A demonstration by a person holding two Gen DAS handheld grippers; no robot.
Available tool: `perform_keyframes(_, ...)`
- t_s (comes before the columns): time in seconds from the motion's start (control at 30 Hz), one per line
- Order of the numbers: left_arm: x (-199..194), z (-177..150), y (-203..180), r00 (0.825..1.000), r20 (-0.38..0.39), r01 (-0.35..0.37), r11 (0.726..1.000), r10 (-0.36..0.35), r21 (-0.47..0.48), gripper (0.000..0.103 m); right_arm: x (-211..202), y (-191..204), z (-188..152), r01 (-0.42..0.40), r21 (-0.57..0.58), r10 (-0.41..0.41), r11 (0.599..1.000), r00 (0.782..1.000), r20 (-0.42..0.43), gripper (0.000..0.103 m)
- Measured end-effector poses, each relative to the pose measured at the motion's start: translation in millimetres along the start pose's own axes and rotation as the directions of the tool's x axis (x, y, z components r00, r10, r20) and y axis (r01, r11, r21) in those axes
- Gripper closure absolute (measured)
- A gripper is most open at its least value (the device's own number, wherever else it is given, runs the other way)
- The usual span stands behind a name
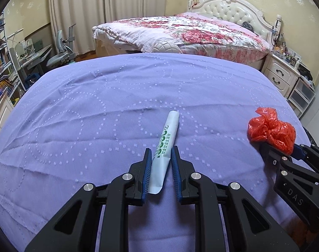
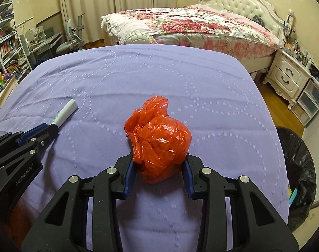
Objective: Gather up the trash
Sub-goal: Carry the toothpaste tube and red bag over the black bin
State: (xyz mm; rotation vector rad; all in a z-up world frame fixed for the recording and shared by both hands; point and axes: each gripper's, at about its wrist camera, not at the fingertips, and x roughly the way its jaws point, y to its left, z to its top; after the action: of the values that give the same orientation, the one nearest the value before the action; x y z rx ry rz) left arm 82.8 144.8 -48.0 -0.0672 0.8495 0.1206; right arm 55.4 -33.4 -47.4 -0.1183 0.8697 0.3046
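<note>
L gripper (image 1: 161, 153) is closed tight on a white paper wrapper (image 1: 166, 145) w/ green print, pads pressing both its long sides near its lower half. The wrapper's far end sticks out past the fingertips and lies over the purple bedspread (image 1: 96, 109), roughly mid-width of that cover, toward its near edge. From the right wrist view the same wrapper (image 2: 67, 111) shows at the bedspread's (image 2: 138, 73) left side, w/ the L gripper (image 2: 51, 129) clamped on its near end.

R gripper (image 2: 159, 161) is closed partway around a crumpled orange-red plastic bag (image 2: 159, 140); blue pads press into both sides of the wad, which bulges up and forward past the fingertips. The bag sits over the bedspread's near-right part, well apart from the wrapper. In the left wrist view the bag (image 1: 271, 131) is at the bedspread's right edge, R gripper (image 1: 282, 150) gripping its lower side.

A bin lined w/ a black bag (image 2: 295, 172) stands on the floor just beside the bedspread's right edge, near corner. Beyond the bedspread's far edge: a bed w/ floral quilt (image 2: 190, 27) and white tufted headboard (image 2: 243, 4). White nightstand (image 2: 287, 75) off the bedspread's far-right corner. Bookshelf (image 2: 6, 48) and desk past its left side.
</note>
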Motion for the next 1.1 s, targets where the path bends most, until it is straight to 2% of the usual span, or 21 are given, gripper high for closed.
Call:
perform_keyframes(0.63, -35, -32, -27, 0.997, 0.058, 0.049, 0.998, -0.051, 0.039, 0.086, -46, -17, -48, 0.012, 0.04, -0.014, 0.999, 0.999, 0.044, 0.066)
perform_keyframes(1.1, -40, -37, -29, 0.996, 0.067, 0.056, 0.998, -0.059, 0.04, 0.086, -57, -28, -60, -0.001, 0.072, -0.004, 0.997, 0.998, 0.066, 0.066)
